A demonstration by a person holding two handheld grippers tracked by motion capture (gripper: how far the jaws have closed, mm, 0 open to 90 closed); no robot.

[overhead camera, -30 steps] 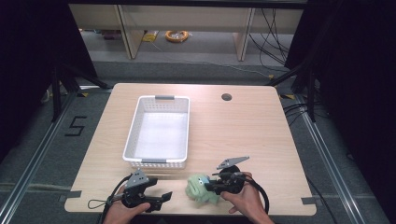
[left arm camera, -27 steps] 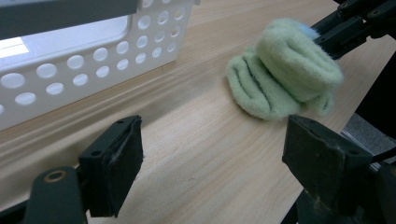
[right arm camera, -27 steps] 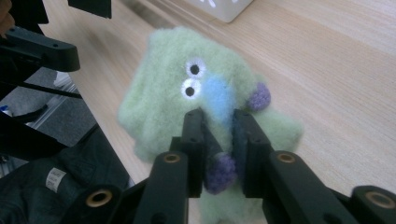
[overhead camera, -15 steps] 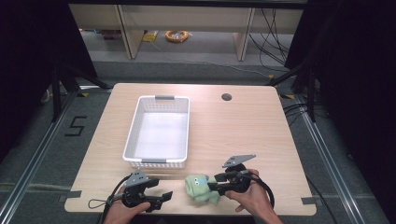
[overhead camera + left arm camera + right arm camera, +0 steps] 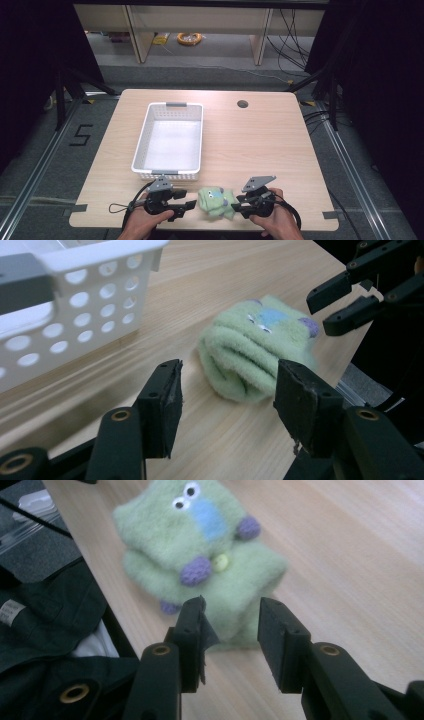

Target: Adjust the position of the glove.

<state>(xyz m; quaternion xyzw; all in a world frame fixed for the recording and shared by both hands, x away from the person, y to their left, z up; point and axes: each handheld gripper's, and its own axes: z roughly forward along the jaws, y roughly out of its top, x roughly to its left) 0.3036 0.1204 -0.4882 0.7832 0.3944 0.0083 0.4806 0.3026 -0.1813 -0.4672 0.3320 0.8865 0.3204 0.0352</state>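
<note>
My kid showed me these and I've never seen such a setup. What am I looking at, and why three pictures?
There is no robot here: a person holds a hand-held claw in each hand, the left claw and the right claw. One picture comes from a camera above the table. The other two come from small cameras riding on each claw, looking along its black jaws. On the table sit a white perforated basket, which looks empty, and a green fuzzy toy with a blue nose and purple spots, near the front edge. Both claws are open and point at the toy from either side; neither grips it.
</note>
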